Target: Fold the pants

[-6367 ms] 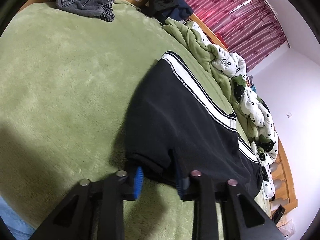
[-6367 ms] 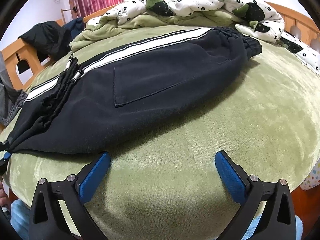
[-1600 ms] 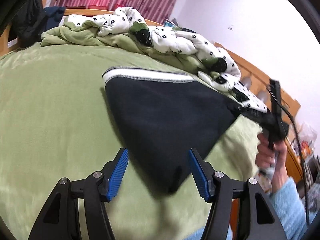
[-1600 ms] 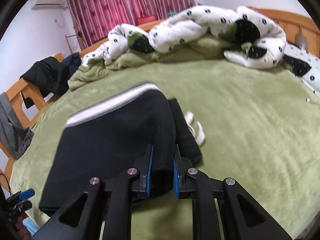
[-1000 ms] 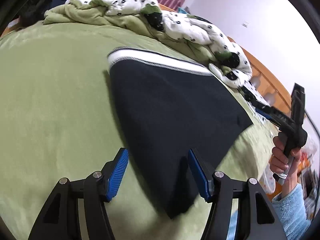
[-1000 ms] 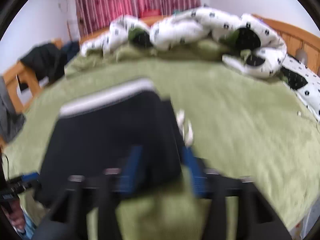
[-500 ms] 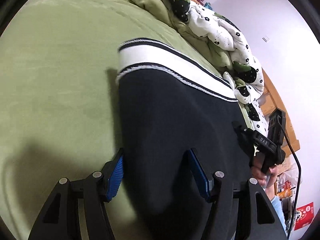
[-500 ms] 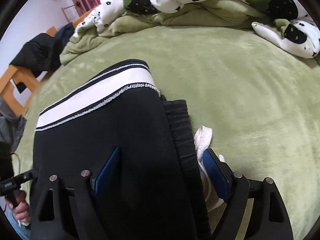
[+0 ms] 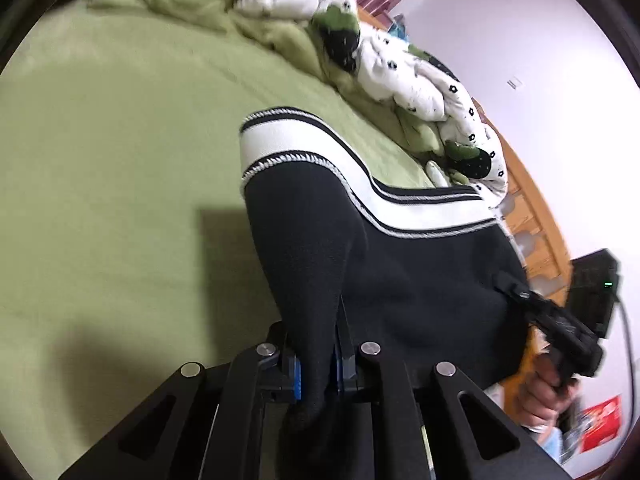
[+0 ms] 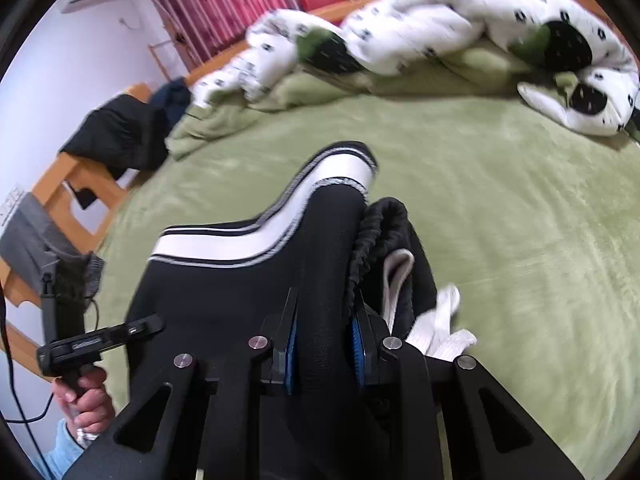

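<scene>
Pants [image 9: 400, 272], black with a white stripe, are lying folded on the green bed [image 9: 120, 160]. Thick soft fleece is pinched at the near edge by the left gripper [image 9: 316, 364] and the right gripper [image 10: 324, 356]. Sagging is expected, so both near corners should be held.

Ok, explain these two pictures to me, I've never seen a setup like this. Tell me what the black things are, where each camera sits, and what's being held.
There is no robot: a person holds one two-finger clamp tool in each hand. Each picture comes from a fisheye camera mounted on a tool, looking along its fingers. The left gripper and the right gripper are both shut on the near edge of the black pants, which have a white side stripe and lie folded on the green blanket. A rumpled white spotted duvet lies at the far side. Each view also shows the other hand.
</scene>
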The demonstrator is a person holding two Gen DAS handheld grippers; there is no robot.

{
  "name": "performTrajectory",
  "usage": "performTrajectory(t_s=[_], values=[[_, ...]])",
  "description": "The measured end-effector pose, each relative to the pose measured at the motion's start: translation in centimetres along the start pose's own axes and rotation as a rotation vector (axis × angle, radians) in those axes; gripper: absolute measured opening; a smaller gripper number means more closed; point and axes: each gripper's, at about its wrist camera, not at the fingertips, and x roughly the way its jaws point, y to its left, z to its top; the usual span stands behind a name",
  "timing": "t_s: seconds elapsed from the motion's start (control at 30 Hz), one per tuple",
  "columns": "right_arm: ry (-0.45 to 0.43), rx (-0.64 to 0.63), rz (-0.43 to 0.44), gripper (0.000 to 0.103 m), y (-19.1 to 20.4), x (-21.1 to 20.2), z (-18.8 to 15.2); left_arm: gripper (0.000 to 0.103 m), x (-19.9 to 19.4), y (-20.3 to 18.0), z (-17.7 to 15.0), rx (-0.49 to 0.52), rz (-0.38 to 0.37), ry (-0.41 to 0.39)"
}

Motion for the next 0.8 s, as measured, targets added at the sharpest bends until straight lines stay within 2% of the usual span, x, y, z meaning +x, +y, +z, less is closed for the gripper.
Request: performTrajectory(t_s=[0.13, 0.2, 0.27, 0.33, 0.4, 0.43, 0.47, 0.5, 0.57, 0.6, 0.7, 0.8], values=[[-0.042, 0.045, 0.122, 0.021, 5.2, -0.3, -2.6, 0.011, -5.8, 3.3, 1.1, 0.057, 0.1, -0.008], [-0.043, 0.063, 0.182, 0.021, 7.4, 1.3, -4.4, 0.011, -8.2, 5.6, 1.2, 0.073, 0.153, -0.01], [-0.018, 0.064, 0.2, 0.021, 8.8, 3.8, -6.0, 0.013, -8.6, 7.6, 0.6, 0.094, 0.215, 0.006], [0.025, 0.075, 0.157, 0.022, 9.1, 6.9, -7.6, 0.02, -7.4, 10.6, -0.7, 0.07, 0.259, 0.045], [0.028, 0.061, 0.008, 0.034, 8.2, 9.1, -9.1, 0.029, -6.0, 12.3, -1.8, 0.049, 0.295, 0.056], [0.039, 0.052, -0.003, 0.037, 7.6, 9.8, -9.6, 0.037, -5.6, 12.9, -2.3, 0.044, 0.312, 0.054], [0.052, 0.061, 0.017, 0.041, 7.0, 10.0, -9.9, 0.04, -5.8, 13.4, -3.0, 0.045, 0.296, 0.037], [0.071, 0.071, 0.03, 0.047, 6.6, 9.9, -10.0, 0.043, -6.2, 13.5, -3.4, 0.044, 0.288, 0.027], [0.118, 0.032, -0.01, 0.057, 6.9, 9.1, -9.6, 0.046, -7.1, 13.4, -3.8, 0.048, 0.283, 0.02], [0.111, 0.007, -0.033, 0.057, 7.2, 8.2, -9.1, 0.046, -7.6, 13.4, -3.9, 0.053, 0.285, 0.011], [0.017, -0.042, -0.093, 0.057, 7.8, 5.9, -7.3, 0.048, -9.2, 12.7, -3.8, 0.077, 0.297, -0.034], [-0.012, -0.046, -0.07, 0.057, 8.1, 7.1, -4.4, 0.049, -10.6, 12.3, -3.0, 0.067, 0.278, -0.078]])
